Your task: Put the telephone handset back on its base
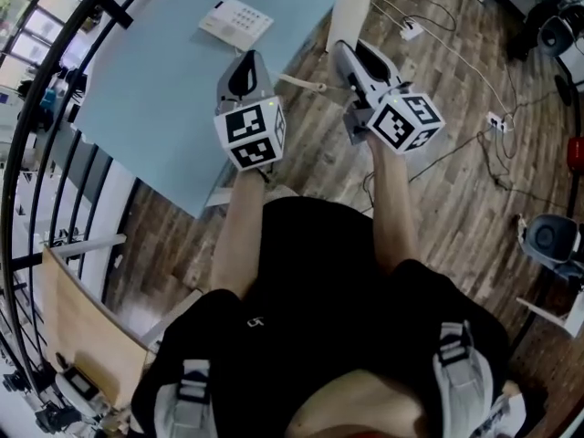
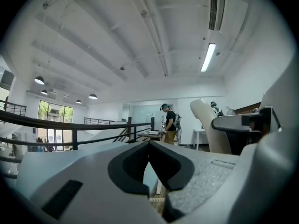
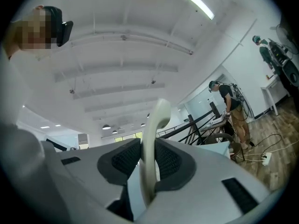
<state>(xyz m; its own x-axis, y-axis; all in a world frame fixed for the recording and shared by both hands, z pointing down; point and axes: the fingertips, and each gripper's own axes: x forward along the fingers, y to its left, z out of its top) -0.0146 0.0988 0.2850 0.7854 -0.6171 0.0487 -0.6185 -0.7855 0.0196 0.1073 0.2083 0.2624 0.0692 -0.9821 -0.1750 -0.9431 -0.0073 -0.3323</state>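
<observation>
The white telephone base (image 1: 235,21) with its keypad lies at the far side of the light blue table (image 1: 155,89). My right gripper (image 1: 347,51) is shut on the cream handset (image 1: 350,12) and holds it upright off the table's right edge, over the floor. In the right gripper view the handset (image 3: 152,134) stands clamped between the dark pads (image 3: 169,161). My left gripper (image 1: 247,57) hovers above the table's near right part, jaws shut with nothing between them (image 2: 149,146). The left gripper view shows the handset (image 2: 205,122) off to its right.
A thin white cord (image 1: 301,83) runs between the two grippers. A black curved railing (image 1: 36,153) borders the table's left. Cables and a power strip (image 1: 497,121) lie on the wooden floor at right. A person (image 2: 169,123) stands far off.
</observation>
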